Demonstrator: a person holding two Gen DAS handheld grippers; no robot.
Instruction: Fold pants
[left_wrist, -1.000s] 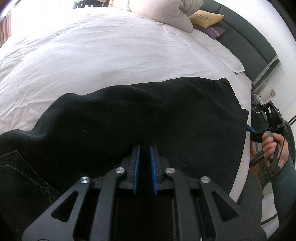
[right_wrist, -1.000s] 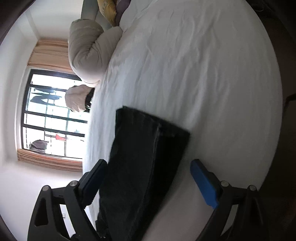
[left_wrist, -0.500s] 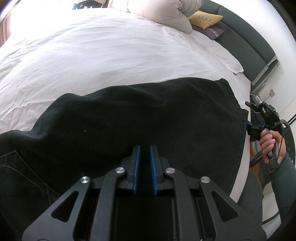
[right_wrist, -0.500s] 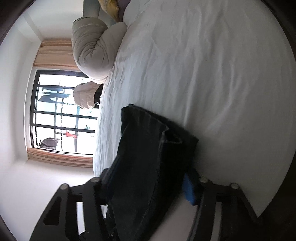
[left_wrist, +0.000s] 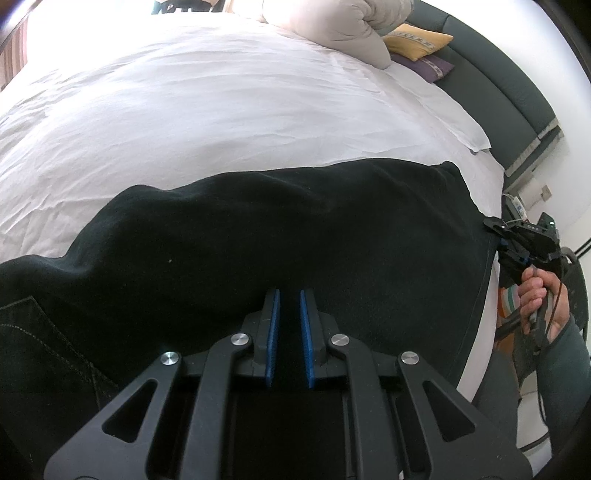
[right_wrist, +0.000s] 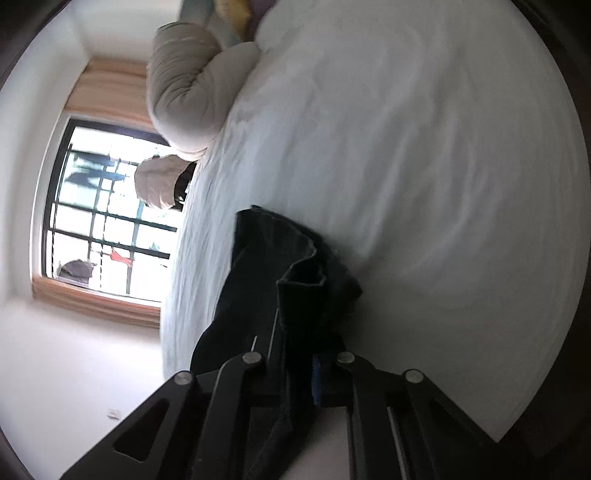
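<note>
Black pants (left_wrist: 288, 229) lie flat along the near edge of the white bed (left_wrist: 221, 110). My left gripper (left_wrist: 289, 295) sits over the pants' near edge with its blue pads close together; dark cloth fills the narrow gap. In the right wrist view the right gripper (right_wrist: 295, 354) is shut on the hem end of the pants (right_wrist: 291, 273), which bunches up between the jaws. The right gripper (left_wrist: 517, 243) also shows at the right edge of the left wrist view, at the pants' leg end.
A rolled beige duvet (left_wrist: 332, 26) and yellow and purple pillows (left_wrist: 417, 40) lie at the head of the bed by a dark headboard (left_wrist: 498, 81). A window (right_wrist: 103, 214) is beyond the bed. The bed edge drops off on the right.
The right gripper moved onto the pants' hem end and shut on it; it was wide open a second ago. The left gripper has stayed in place.
</note>
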